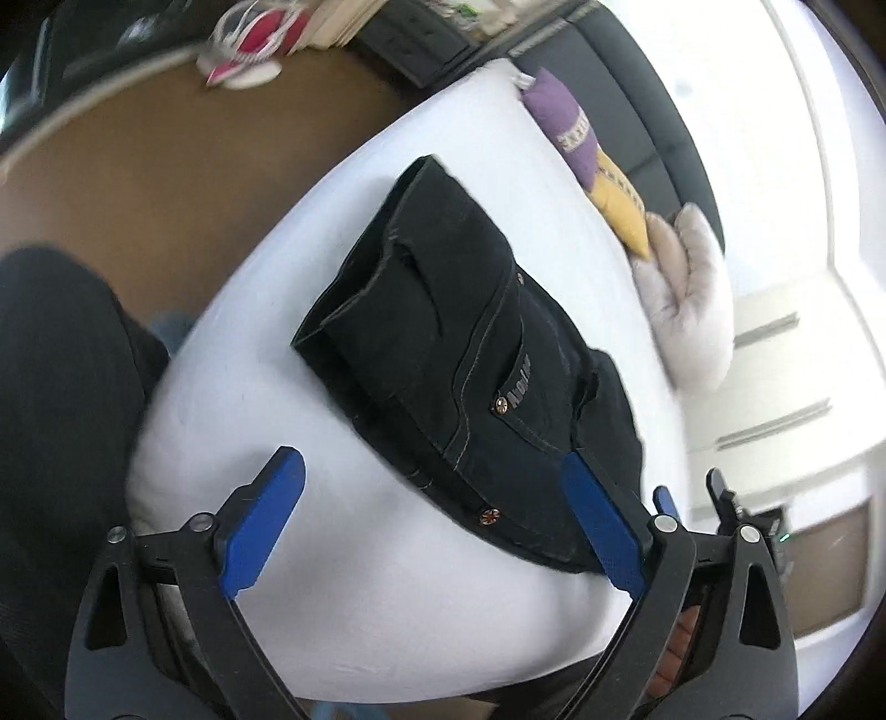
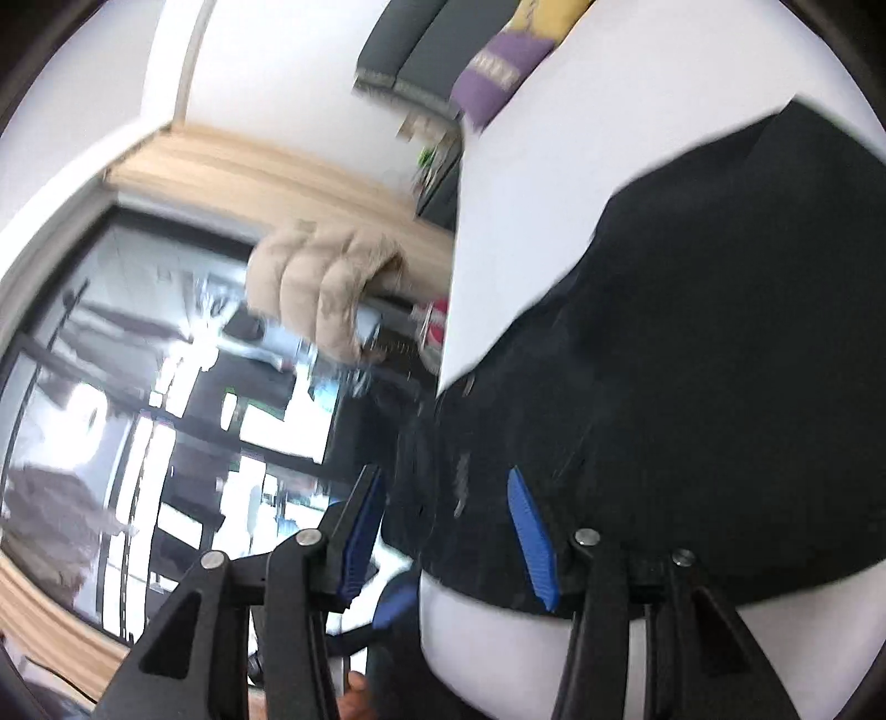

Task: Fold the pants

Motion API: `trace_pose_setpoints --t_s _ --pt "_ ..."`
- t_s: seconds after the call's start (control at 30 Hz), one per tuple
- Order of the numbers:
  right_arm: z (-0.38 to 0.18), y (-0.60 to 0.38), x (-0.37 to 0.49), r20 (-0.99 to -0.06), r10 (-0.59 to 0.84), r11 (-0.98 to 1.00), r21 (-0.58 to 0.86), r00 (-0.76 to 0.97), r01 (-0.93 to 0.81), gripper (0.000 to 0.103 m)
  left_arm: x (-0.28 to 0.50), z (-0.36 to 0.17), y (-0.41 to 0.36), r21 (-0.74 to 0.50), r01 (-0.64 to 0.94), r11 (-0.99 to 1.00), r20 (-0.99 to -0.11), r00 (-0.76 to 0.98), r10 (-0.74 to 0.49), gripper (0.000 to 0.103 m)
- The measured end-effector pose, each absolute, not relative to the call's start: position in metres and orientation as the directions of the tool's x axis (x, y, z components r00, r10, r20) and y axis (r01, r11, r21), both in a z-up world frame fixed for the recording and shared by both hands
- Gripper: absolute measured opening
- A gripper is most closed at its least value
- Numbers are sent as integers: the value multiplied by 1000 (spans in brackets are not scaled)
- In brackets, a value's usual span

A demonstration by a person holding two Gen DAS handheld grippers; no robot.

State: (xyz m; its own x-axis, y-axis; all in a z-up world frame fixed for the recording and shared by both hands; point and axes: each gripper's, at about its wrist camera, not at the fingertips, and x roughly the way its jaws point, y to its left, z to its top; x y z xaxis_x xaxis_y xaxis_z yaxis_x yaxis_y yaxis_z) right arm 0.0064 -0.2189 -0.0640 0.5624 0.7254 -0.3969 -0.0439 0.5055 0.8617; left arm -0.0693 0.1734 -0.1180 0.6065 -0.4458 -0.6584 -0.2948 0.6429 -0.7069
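Note:
Folded black pants (image 1: pixel 459 354) lie on a white bed (image 1: pixel 343 598) in a compact bundle, with pocket stitching and rivets facing up. My left gripper (image 1: pixel 437 465) is open, hovering over the near end of the bundle; its right finger (image 1: pixel 601 526) overlaps the waistband edge. In the right wrist view the pants (image 2: pixel 720 360) fill the right side, blurred. My right gripper (image 2: pixel 443 482) is open with its fingers over the pants' edge at the side of the bed (image 2: pixel 531 183). Neither holds cloth.
A purple and yellow cushion (image 1: pixel 587 149) and a beige plush pillow (image 1: pixel 686 299) lie at the far side of the bed. A brown floor (image 1: pixel 138 166) lies to the left with red shoes (image 1: pixel 249 44). A dark headboard (image 1: pixel 637 99) stands behind.

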Motion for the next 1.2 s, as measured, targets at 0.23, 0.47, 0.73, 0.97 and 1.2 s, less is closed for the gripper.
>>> trace_pose_setpoints --t_s 0.23,0.47,0.73,0.97,1.2 --pt "-96 -262 14 -439 683 475 874 584 102 51 -63 -128 184 -779 -305 548 -598 627 -500 95" --pt "-121 -233 10 -475 729 489 865 493 110 48 -52 -149 205 -841 -366 399 -538 651 -536 95" --pt "-99 -206 18 -421 787 455 890 452 35 49 -61 -166 230 -897 -376 233 -440 704 -558 94" --pt "-94 -207 27 -453 763 490 871 461 45 49 -63 -179 239 -910 -372 185 -405 698 -591 44" --pt "-82 -197 46 -507 757 554 833 411 8 49 -60 -176 232 -917 -352 188 -389 677 -625 24"
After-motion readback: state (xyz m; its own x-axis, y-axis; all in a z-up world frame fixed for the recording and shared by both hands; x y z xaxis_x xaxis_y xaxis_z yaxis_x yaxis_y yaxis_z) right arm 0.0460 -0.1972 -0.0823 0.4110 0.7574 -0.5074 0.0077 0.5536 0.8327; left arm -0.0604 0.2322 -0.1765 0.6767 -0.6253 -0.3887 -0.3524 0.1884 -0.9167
